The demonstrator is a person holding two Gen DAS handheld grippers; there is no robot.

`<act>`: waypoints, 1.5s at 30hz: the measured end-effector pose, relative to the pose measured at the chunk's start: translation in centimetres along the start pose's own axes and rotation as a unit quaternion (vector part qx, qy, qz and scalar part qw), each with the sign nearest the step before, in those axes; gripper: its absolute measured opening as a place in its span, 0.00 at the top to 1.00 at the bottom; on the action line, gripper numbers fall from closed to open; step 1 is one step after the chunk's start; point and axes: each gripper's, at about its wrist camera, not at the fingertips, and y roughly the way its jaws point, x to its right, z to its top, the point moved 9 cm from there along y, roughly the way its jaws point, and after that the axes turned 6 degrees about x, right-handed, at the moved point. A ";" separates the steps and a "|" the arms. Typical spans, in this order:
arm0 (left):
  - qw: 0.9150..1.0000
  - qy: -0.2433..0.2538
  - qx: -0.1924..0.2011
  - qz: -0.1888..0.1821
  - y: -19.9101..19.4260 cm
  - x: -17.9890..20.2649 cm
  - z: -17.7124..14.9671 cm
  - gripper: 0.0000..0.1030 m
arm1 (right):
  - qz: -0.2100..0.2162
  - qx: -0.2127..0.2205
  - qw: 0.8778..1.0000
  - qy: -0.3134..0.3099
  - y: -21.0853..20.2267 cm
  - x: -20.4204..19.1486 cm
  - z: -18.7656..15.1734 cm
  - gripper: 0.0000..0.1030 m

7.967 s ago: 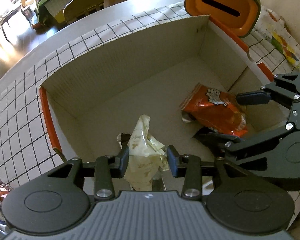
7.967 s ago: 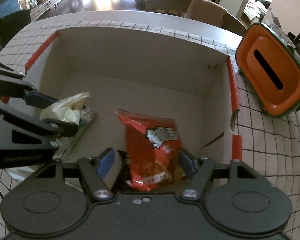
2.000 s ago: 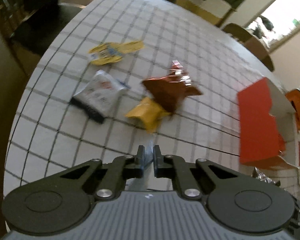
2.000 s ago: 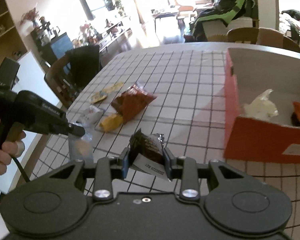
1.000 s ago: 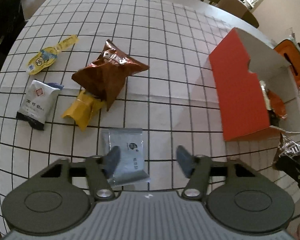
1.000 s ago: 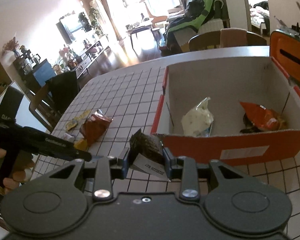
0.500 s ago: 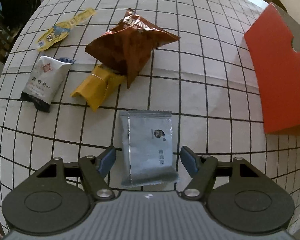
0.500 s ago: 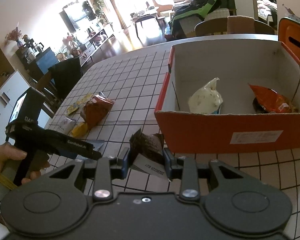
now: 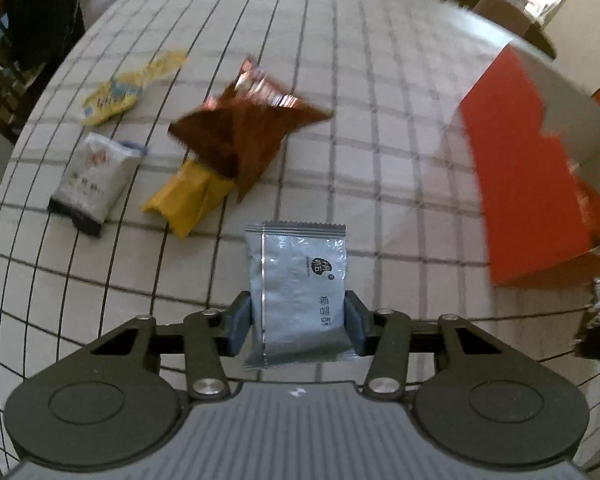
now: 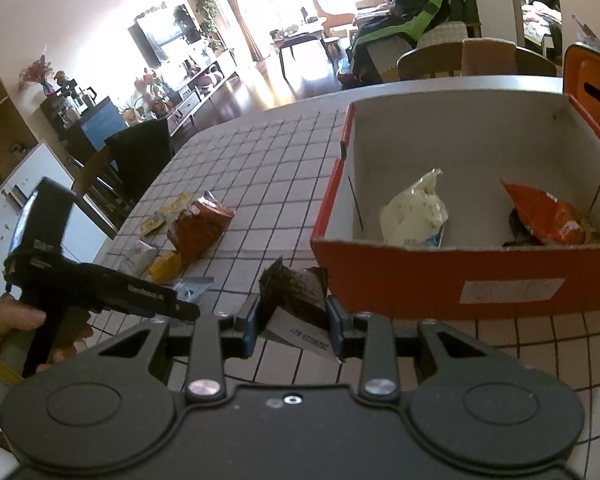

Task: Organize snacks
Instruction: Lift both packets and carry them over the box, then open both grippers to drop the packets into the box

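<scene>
Since half a second ago, narrowed around the grey sachet (image 9: 300, 292) on the table (image 9: 380, 160): left tool (image 9: 298, 322) closing, pads at both edges. From the right wrist: right tool (image 10: 294, 324) clamped on dark wrapper (image 10: 294, 290), beside the orange box (image 10: 452, 276).

A white tablecloth (image 9: 380, 128) with a black grid covers the table. An orange container (image 10: 592, 80) with a dark slot stands at its far right edge. Beyond it a wooden chair (image 10: 476, 58) stands near a green and black jacket (image 10: 412, 26). A blue cabinet (image 10: 102, 122) and a television (image 10: 160, 36) line the bright living room.
</scene>
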 end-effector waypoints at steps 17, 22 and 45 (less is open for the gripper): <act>0.992 0.058 0.075 -0.078 -5.2 11.8 5.6 0.54 | -0.032 0.069 0.997 -0.025 -3.7 6.0 7.0 0.68; 0.987 0.093 0.087 -0.095 -5.6 15.9 6.8 0.54 | -0.059 0.073 0.995 -0.022 -4.1 9.1 7.6 0.68; 0.986 0.153 -0.002 -0.063 3.6 24.6 9.9 0.54 | -0.060 -0.079 0.994 -0.049 2.5 14.3 5.8 0.68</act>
